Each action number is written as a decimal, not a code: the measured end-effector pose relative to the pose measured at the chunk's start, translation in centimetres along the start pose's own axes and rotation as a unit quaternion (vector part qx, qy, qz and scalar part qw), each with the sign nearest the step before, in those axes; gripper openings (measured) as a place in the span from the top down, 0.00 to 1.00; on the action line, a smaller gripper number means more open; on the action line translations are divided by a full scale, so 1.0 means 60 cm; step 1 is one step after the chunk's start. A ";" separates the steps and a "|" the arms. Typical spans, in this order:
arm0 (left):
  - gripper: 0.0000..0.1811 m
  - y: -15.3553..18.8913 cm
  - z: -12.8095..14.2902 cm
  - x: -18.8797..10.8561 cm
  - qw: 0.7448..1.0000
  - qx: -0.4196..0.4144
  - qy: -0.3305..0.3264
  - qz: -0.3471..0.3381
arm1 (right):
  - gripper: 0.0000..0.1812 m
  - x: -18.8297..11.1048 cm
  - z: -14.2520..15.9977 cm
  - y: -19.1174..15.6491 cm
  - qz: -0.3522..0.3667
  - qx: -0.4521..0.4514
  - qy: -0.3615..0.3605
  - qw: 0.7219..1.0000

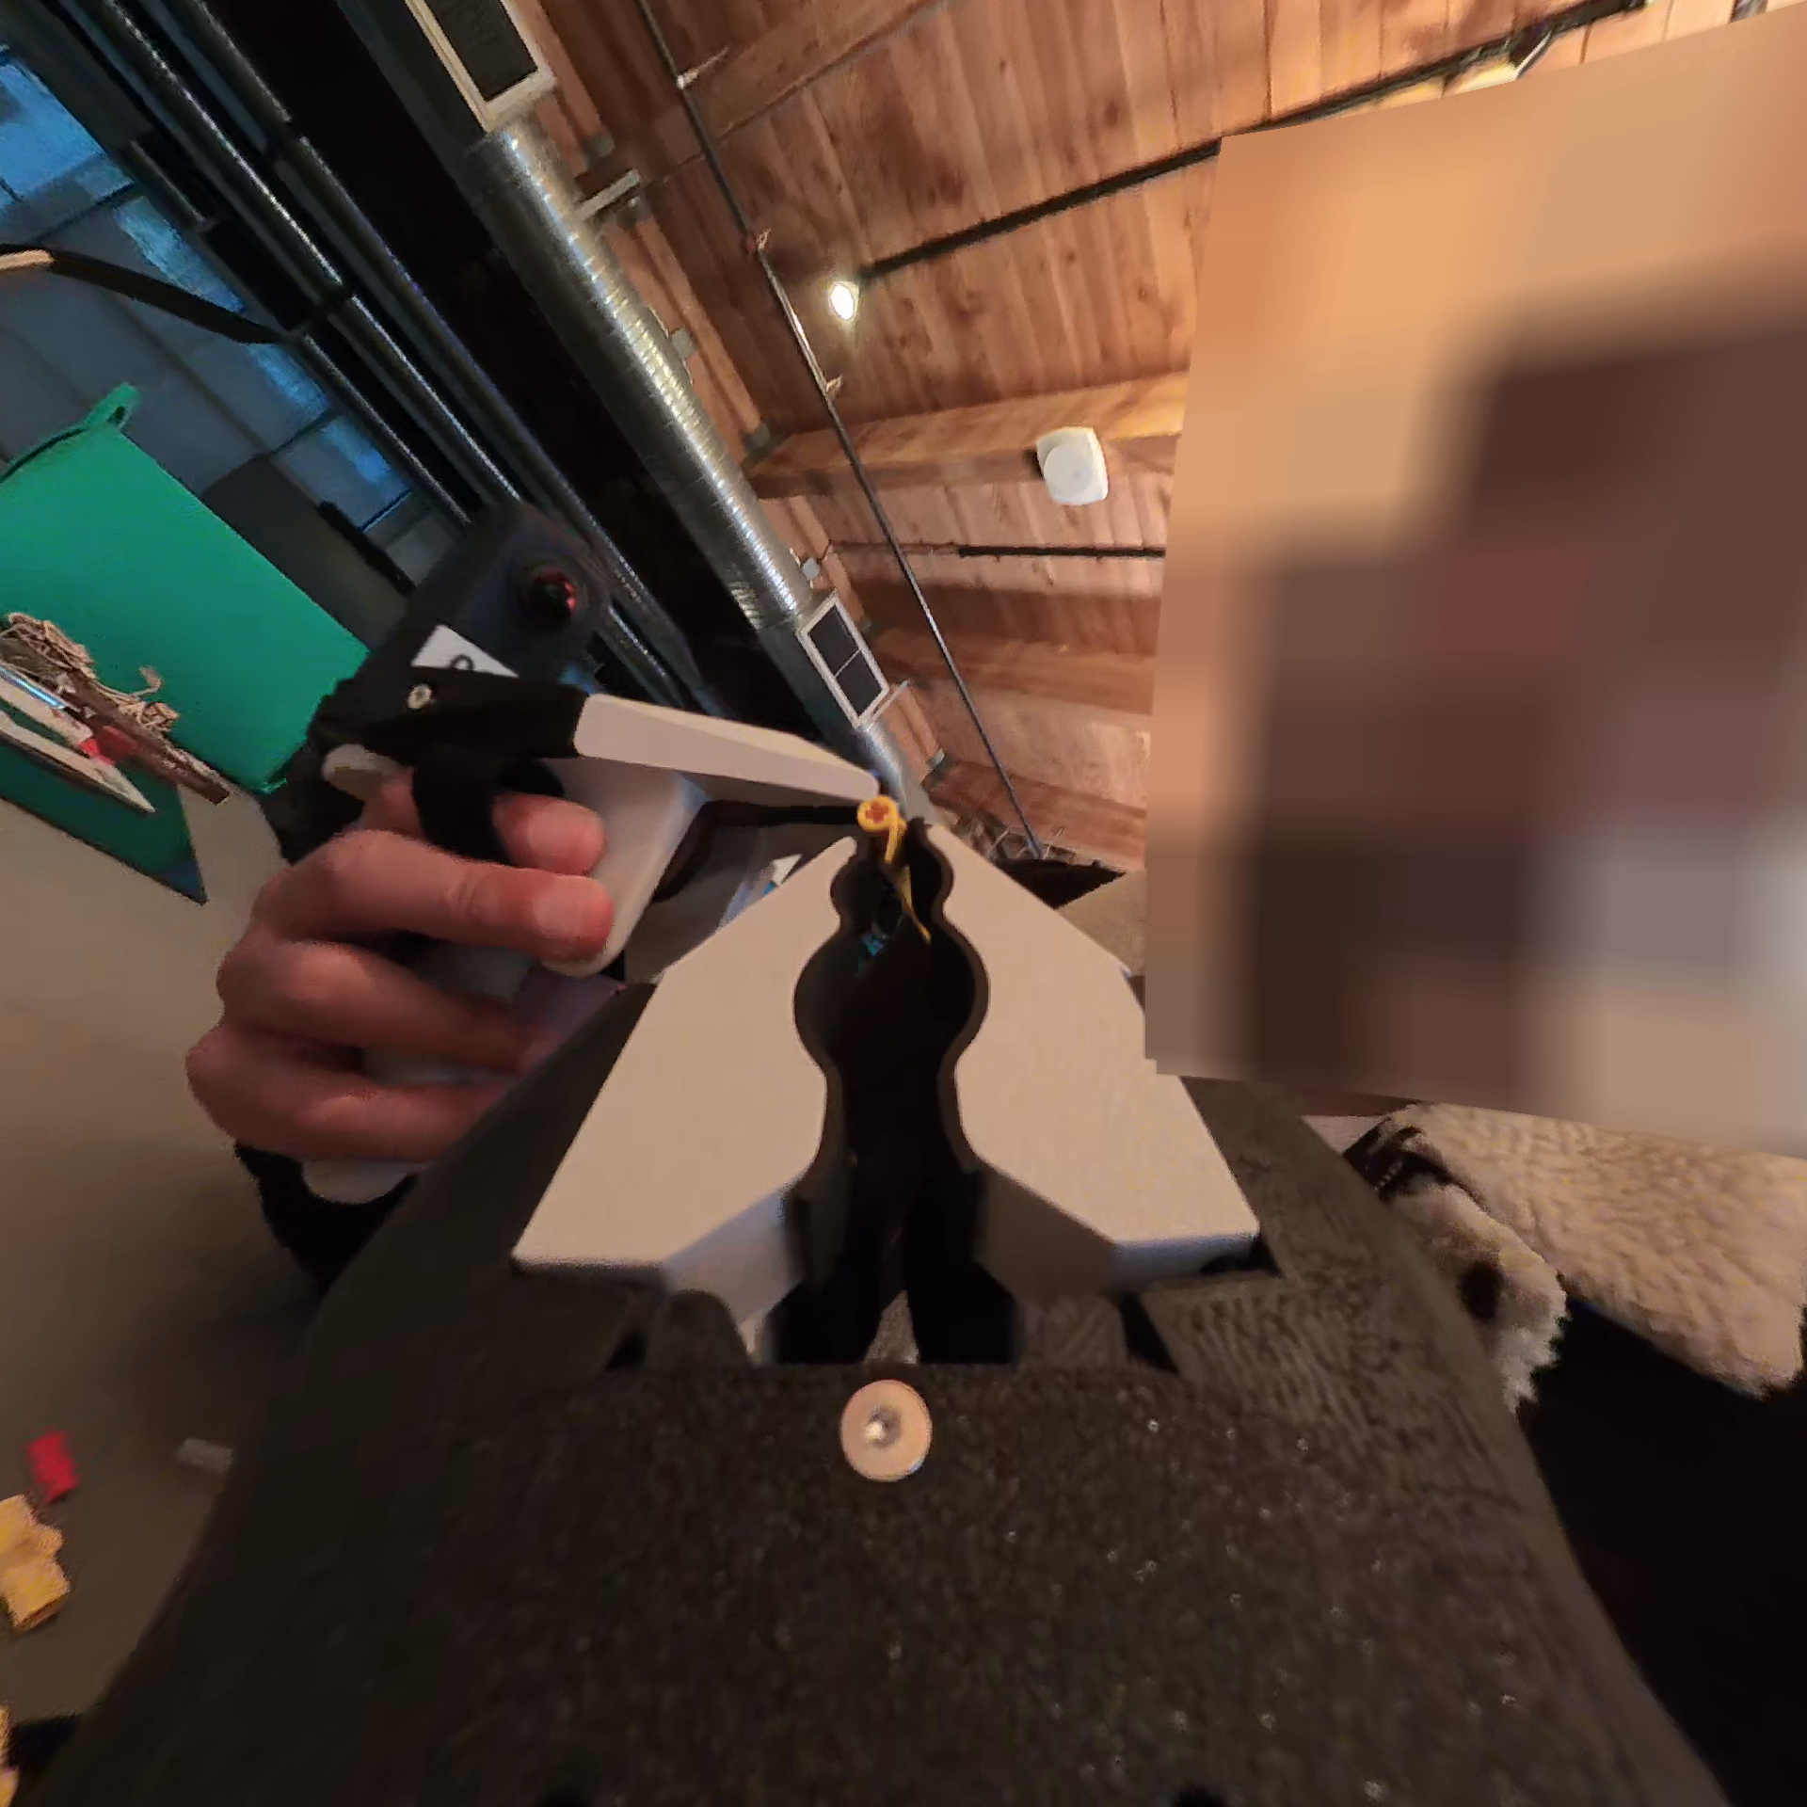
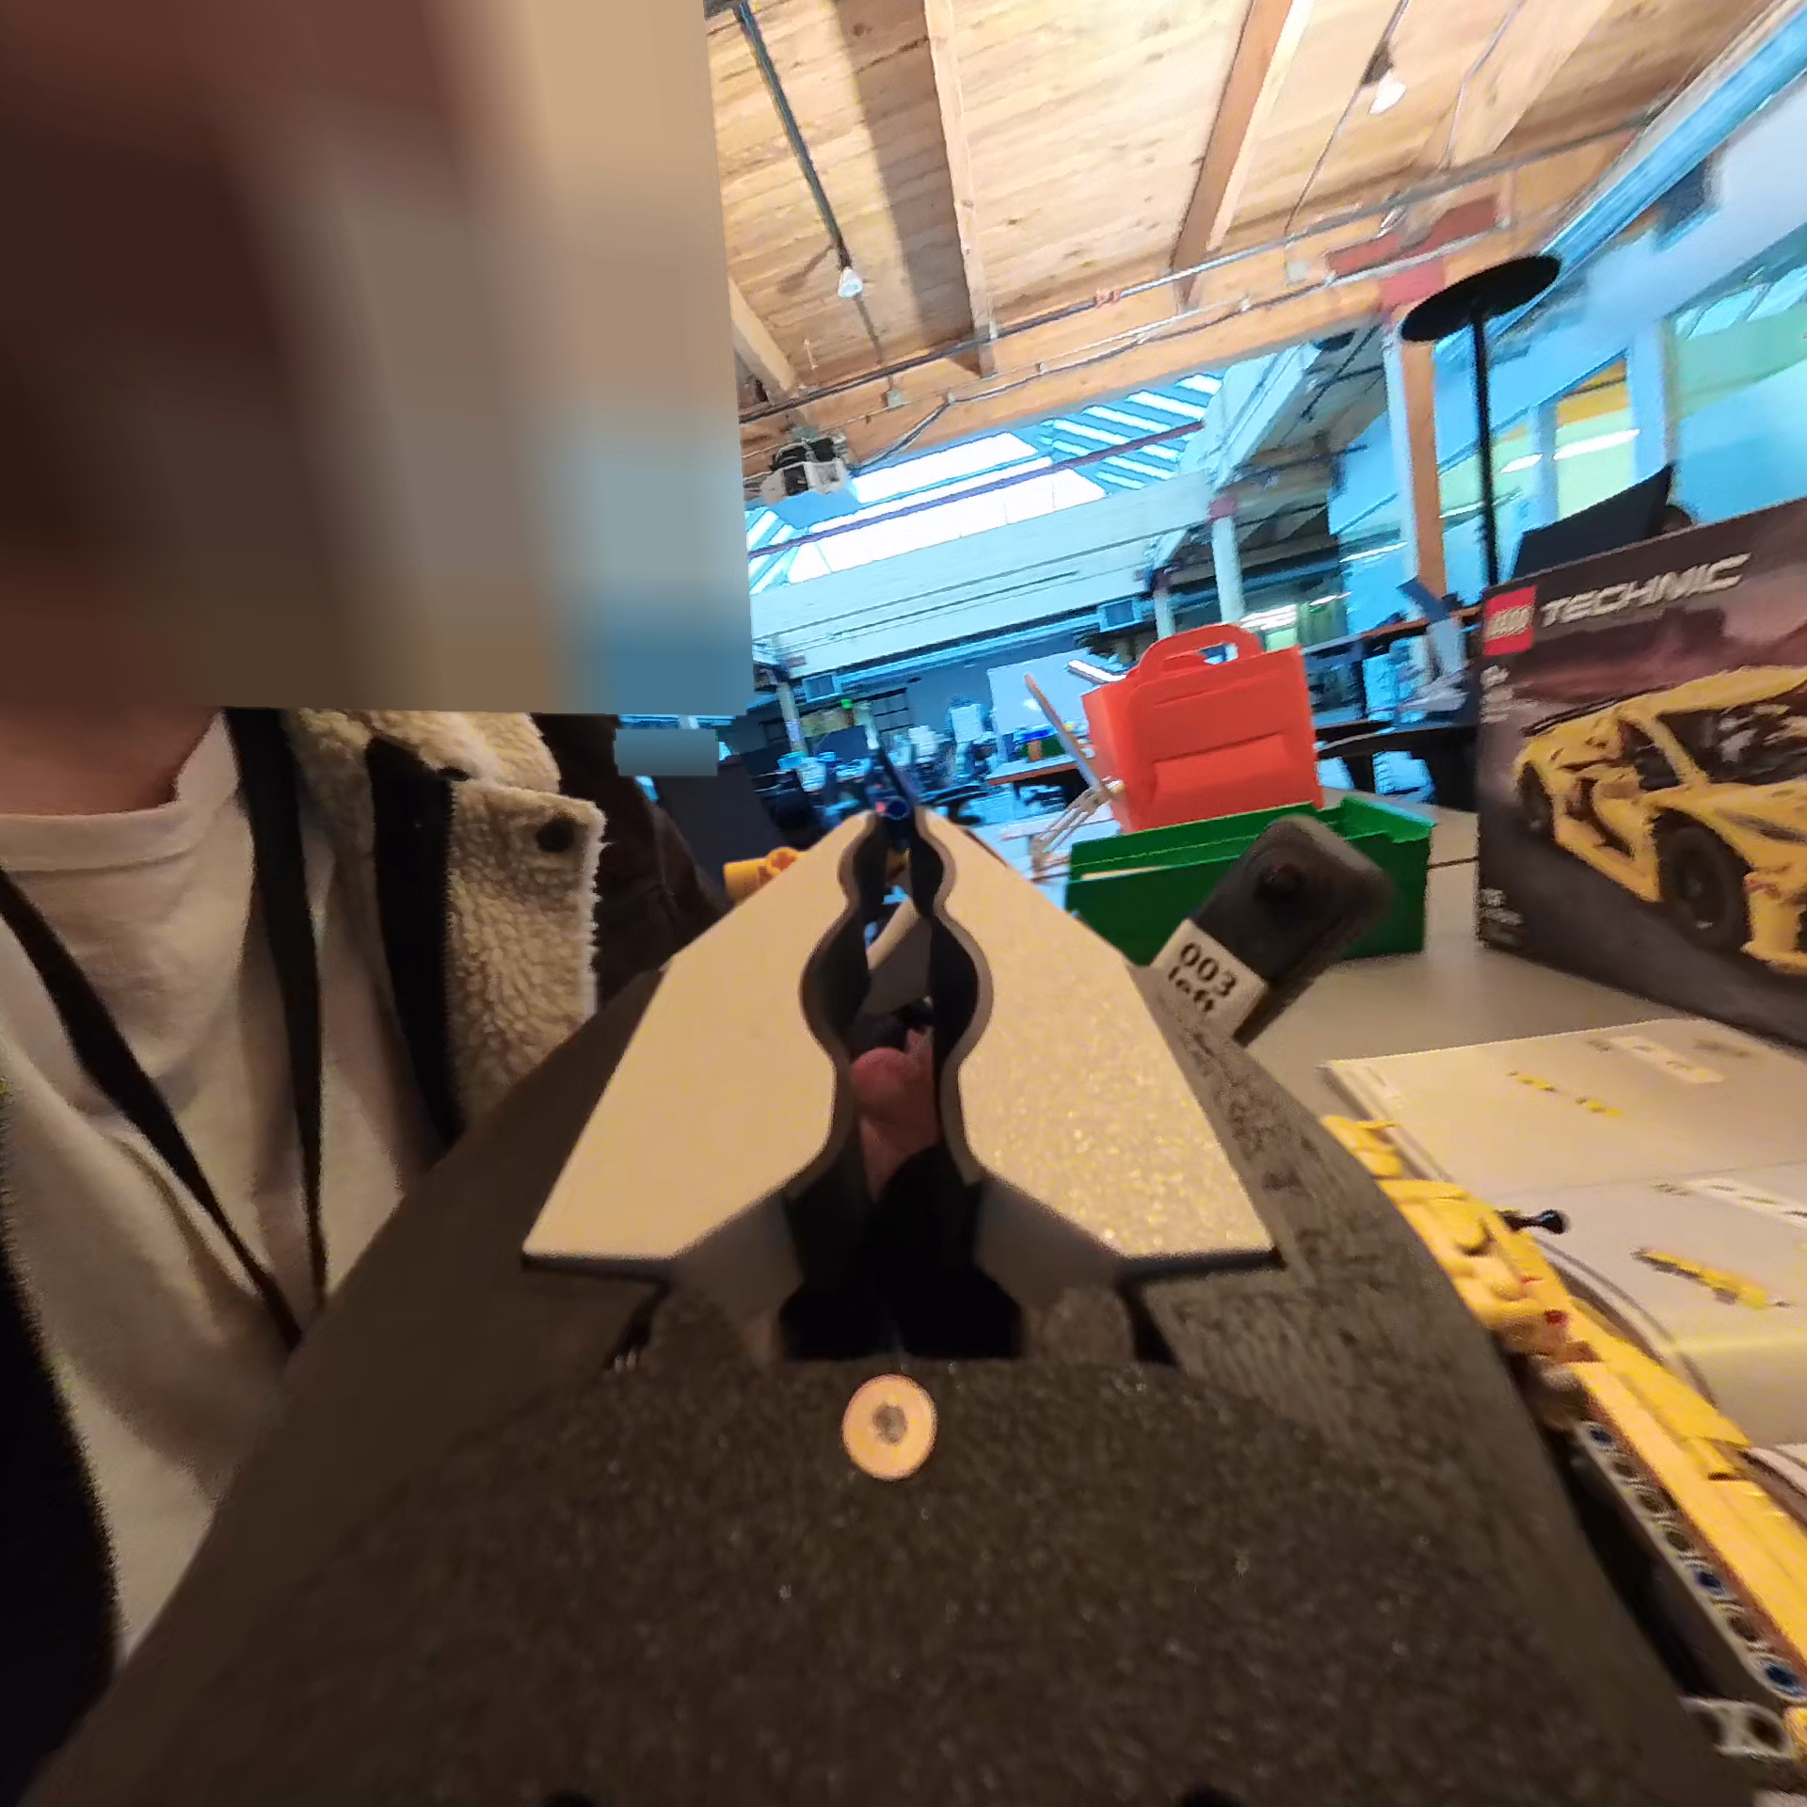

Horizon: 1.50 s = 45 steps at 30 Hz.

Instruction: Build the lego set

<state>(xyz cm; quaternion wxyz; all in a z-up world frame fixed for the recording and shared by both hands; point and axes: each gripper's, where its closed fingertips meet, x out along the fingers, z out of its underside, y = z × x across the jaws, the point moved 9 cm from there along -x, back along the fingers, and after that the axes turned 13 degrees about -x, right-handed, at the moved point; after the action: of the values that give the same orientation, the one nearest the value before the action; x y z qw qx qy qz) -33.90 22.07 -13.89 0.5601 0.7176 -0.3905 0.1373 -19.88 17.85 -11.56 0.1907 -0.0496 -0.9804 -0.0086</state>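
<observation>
My left gripper (image 1: 885,841) is shut on a small yellow lego piece (image 1: 880,826) with a red cross-shaped end, held up in the air. My right gripper (image 1: 860,782), held by a hand (image 1: 411,978), reaches in from the left, its tips right beside that piece. In the right wrist view my right gripper (image 2: 895,821) is shut on a thin dark piece (image 2: 892,807) with a blue spot at the tip. The yellow piece (image 2: 768,865) shows just left of its fingers. The left gripper's body (image 2: 1271,909) lies behind on the right. The yellow car assembly (image 2: 1467,1271) lies on the table at the lower right.
An open instruction booklet (image 2: 1564,1105) lies under the car. The set's box (image 2: 1652,772) stands at the right, with a green bin (image 2: 1222,880) and a red bag (image 2: 1212,724) behind. A person in a fleece jacket (image 2: 508,880) is close. Loose red (image 1: 49,1467) and yellow (image 1: 29,1564) pieces lie on the table. Only a small space, under 4 cm, lies between the two pairs of fingers.
</observation>
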 end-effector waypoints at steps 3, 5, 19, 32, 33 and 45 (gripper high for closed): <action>0.97 0.001 0.000 0.000 1.000 0.006 -0.021 -0.016 | 0.97 -0.004 0.004 0.002 -0.022 0.043 -0.008 0.999; 0.97 0.002 0.000 -0.001 0.999 0.013 -0.035 -0.029 | 0.97 -0.006 0.005 0.002 -0.029 0.053 -0.017 0.998; 0.97 -0.013 -0.006 -0.013 0.991 -0.002 -0.064 -0.121 | 0.97 -0.028 0.004 -0.005 0.012 -0.019 -0.128 0.992; 0.97 0.003 -0.010 -0.007 0.984 0.090 -0.046 -0.148 | 0.91 -0.028 0.006 0.004 0.034 0.015 -0.088 0.995; 0.97 0.008 -0.012 -0.007 0.977 0.126 -0.044 -0.168 | 0.91 -0.030 0.007 0.006 0.043 0.017 -0.095 0.994; 0.97 0.026 0.002 0.007 0.859 0.382 -0.094 -0.327 | 0.95 -0.041 0.005 0.014 0.078 0.028 -0.103 0.991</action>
<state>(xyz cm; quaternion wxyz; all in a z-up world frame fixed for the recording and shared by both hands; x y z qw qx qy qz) -34.78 21.68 -12.55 0.2149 0.9713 -0.1009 0.0166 -17.66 18.48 -12.77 0.0901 -0.1209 -0.9878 0.0389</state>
